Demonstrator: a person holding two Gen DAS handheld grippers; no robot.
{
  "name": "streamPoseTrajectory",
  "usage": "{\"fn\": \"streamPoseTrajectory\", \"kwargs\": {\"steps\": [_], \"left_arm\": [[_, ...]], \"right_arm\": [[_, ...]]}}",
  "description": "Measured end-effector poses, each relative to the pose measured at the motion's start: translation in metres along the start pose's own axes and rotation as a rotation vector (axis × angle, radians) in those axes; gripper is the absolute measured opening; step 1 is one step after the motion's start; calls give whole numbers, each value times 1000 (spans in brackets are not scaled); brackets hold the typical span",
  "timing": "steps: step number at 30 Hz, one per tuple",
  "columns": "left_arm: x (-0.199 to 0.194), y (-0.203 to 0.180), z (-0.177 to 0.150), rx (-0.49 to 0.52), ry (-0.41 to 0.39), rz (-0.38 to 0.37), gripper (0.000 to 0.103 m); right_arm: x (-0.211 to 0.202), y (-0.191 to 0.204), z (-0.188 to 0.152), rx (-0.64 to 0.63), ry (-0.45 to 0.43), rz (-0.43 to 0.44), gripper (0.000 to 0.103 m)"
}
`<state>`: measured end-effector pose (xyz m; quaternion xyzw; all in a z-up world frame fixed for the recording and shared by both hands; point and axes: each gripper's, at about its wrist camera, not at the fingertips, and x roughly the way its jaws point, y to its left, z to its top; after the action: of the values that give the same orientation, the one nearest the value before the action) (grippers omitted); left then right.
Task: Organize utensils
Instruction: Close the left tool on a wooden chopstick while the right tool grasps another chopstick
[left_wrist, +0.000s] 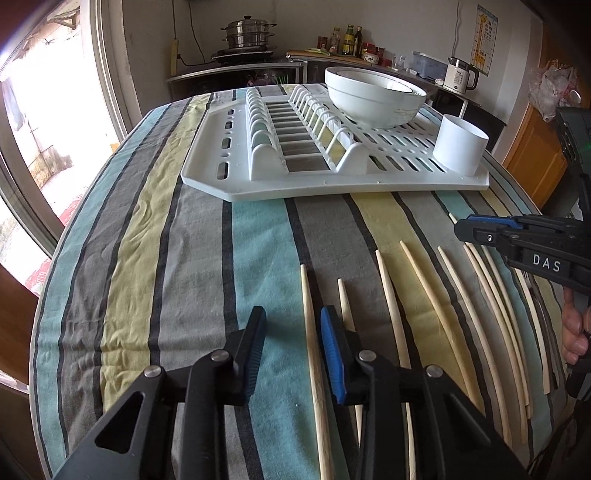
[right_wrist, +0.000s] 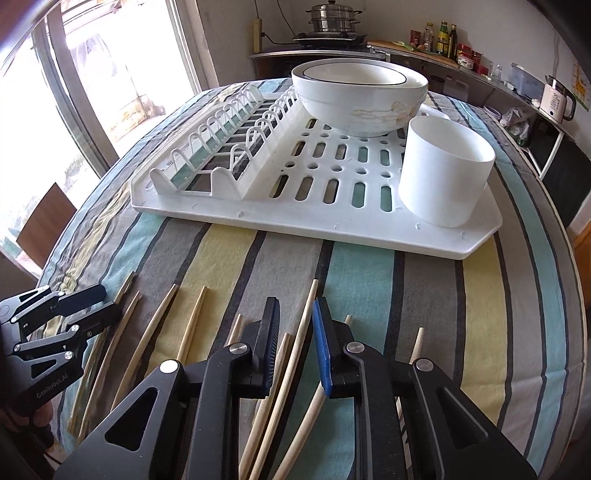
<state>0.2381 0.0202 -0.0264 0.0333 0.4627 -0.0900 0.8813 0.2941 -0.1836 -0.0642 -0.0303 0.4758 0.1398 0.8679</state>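
A white dish rack (left_wrist: 332, 184) sits on the far half of the striped tablecloth (left_wrist: 155, 258). Stacked white bowls (right_wrist: 360, 98) occupy its far right section; a white cylindrical cup (right_wrist: 445, 173) stands upright at its near right corner. The plate slots on the rack's left side hold nothing.

The chopsticks (left_wrist: 417, 291) lie loose on the cloth near the rack's front edge, roughly parallel, tips pointing toward the rack.

The left gripper (left_wrist: 291, 332) hovers low over the leftmost chopstick (left_wrist: 312, 350), jaws apart, the stick lying between them with no contact evident. The right gripper (right_wrist: 293, 325) is likewise spread, straddling one chopstick (right_wrist: 304, 325) with others just beside it.

The left wrist view shows the right gripper (left_wrist: 476, 230) from the side and part of the holding hand (left_wrist: 574, 328). The right wrist view shows the left gripper (right_wrist: 99, 302) at its left edge.

The near ends of the chopsticks are hidden beneath both gripper bodies. The background counter carries a steamer pot (left_wrist: 249, 31), bottles (left_wrist: 347, 38) and a kettle (left_wrist: 460, 74), all small and distorted.
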Motion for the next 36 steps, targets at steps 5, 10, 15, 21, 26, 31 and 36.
{"fn": "streamPoseTrajectory", "kwargs": {"steps": [5, 10, 15, 21, 26, 31, 36], "left_arm": [[5, -3, 9, 24, 37, 9, 30], [10, -8, 17, 46, 59, 1, 20], [11, -14, 19, 64, 55, 5, 6], [4, -10, 20, 49, 36, -7, 5], [-21, -2, 26, 32, -15, -12, 5], [-53, 5, 31, 15, -77, -21, 5], [-84, 7, 34, 11, -137, -25, 5]], "right_arm": [[8, 4, 5, -15, 32, -38, 15], [9, 6, 6, -20, 37, -51, 7], [6, 5, 5, -6, 32, -8, 6], [-16, 1, 7, 13, -20, 29, 5], [-43, 0, 9, 12, -74, 53, 5], [-73, 1, 9, 4, -137, 75, 5], [-102, 3, 7, -6, -197, 89, 5]]}}
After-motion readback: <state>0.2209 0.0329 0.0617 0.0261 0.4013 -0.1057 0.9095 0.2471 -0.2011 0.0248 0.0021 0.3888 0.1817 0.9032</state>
